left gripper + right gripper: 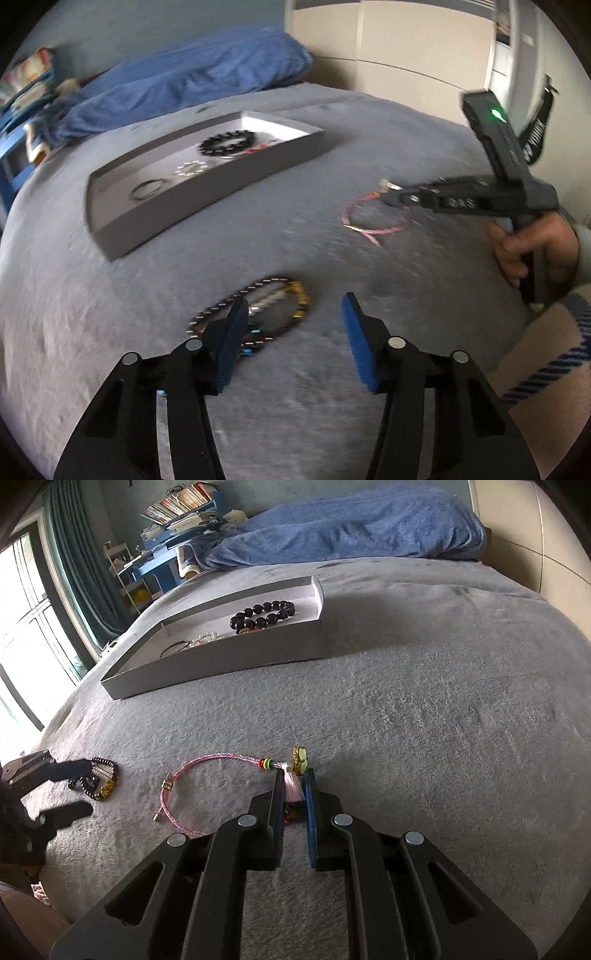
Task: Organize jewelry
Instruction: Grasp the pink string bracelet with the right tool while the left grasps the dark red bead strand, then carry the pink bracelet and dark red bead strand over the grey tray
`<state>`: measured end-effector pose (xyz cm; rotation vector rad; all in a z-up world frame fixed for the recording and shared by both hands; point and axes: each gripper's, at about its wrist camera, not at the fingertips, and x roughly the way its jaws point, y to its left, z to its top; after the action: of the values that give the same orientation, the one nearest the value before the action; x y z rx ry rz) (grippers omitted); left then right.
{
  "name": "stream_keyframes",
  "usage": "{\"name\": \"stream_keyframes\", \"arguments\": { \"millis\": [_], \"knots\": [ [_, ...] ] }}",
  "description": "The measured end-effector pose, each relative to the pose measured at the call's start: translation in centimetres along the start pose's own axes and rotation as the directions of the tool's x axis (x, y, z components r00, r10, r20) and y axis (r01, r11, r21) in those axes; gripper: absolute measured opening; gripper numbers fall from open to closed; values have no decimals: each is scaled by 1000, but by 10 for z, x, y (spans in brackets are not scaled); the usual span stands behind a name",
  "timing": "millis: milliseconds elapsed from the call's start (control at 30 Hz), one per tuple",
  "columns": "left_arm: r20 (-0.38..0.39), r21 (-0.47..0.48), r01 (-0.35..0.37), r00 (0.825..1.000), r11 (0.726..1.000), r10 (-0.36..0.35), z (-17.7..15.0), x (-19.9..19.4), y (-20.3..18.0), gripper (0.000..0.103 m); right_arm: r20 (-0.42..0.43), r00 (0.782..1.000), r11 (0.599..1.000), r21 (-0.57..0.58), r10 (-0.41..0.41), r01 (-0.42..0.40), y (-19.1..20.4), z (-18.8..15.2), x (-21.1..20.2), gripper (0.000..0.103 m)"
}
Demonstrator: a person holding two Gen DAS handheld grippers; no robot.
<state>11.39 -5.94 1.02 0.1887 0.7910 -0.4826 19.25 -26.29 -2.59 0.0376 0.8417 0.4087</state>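
On the grey bedspread (424, 709):
Right gripper (293, 775): clamped on pink cord bracelet's (207, 760) tassel (293, 788).
Left gripper (295, 306): held agape, over brown bead bracelet (273, 284).

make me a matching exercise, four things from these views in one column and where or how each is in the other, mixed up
Things:
1. black bead bracelet
2. pink cord bracelet
3. left gripper
4. blue blanket

Place or state:
A. open, just above a brown bead bracelet on the bed
B. bunched at the far end of the bed
C. inside the grey tray
D. on the bed, its tassel between the right gripper's fingers

Pairs: 1-C, 2-D, 3-A, 4-B
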Motion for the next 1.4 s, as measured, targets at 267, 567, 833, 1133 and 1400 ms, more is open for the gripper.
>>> {"name": "stream_keyframes", "arguments": {
  "millis": [267, 567, 833, 1133, 1400],
  "knots": [
    [-83, -9, 40, 996, 999, -41, 3, 19, -2, 30, -5, 1000, 1000, -2, -2, 2, 1, 0, 1, 10],
    [-87, -36, 49, 995, 998, -52, 7, 23, 1, 13, -17, 1000, 1000, -13, -14, 14, 5, 0, 5, 10],
    [-18, -26, 15, 1000, 1000, -16, 17, 12, -5, 7, 0, 1000, 999, -25, -21, 21, 9, -1, 2, 10],
    [102, -44, 1, 995, 999, 3, 45, -25, 6, 7, 56, 998, 999, -41, 25, -23, 12, -3, -11, 10],
    [181, -70, -19, 983, 997, 32, 70, -56, 25, 7, 122, 991, 997, -54, 58, -52, 17, 12, -31, 10]
  ]
}}
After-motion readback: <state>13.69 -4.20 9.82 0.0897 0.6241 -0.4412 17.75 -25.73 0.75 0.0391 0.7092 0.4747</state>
